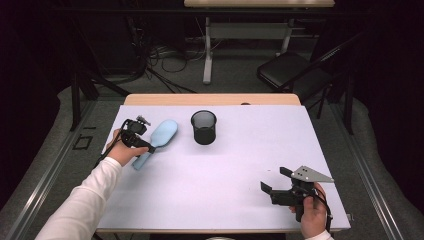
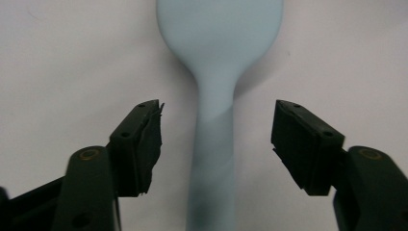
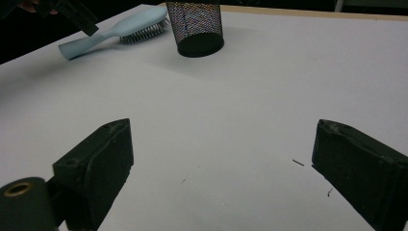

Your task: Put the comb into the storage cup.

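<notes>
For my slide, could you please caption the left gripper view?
Left gripper, jaws open, straddles the pale blue hairbrush handle on the white table.

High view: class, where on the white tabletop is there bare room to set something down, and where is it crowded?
Free: the wide patch between the mesh cup and the right gripper, and the far right corner. Crowded: the far left, where the left gripper straddles the blue hairbrush handle, bristles down, beside the cup.
</notes>
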Action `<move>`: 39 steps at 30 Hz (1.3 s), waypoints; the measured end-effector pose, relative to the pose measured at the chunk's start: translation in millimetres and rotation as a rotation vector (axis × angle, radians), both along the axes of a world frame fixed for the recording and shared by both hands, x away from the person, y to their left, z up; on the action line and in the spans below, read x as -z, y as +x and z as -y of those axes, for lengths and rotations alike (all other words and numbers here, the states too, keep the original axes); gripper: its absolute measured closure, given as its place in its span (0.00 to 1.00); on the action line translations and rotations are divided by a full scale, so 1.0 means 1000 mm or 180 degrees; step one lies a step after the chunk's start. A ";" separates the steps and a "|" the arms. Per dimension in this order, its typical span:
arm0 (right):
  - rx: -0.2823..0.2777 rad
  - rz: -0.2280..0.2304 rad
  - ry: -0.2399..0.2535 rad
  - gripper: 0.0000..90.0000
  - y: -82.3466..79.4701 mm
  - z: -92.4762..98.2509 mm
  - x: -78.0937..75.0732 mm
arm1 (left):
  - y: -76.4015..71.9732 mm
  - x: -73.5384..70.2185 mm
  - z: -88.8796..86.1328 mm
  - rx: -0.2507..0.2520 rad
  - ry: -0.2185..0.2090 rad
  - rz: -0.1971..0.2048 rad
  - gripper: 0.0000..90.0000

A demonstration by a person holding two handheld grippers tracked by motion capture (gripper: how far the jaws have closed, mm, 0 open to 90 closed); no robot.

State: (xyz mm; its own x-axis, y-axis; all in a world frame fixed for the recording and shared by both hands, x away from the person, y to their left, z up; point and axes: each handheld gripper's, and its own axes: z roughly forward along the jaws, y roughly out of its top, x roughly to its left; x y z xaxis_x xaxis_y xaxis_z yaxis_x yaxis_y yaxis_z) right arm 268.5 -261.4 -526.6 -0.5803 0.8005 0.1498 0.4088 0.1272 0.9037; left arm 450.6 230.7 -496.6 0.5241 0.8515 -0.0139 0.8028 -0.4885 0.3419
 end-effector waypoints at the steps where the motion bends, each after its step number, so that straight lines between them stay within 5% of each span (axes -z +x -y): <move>1: -0.0002 -0.0002 0.0004 0.08 0.000 0.000 0.000 | 0.000 0.000 0.000 0.0001 0.0009 -0.0006 0.40; 39: -0.0030 -0.0024 -0.0016 0.11 0.000 0.000 0.000 | 0.015 0.020 0.009 0.0088 0.0188 -0.0164 0.64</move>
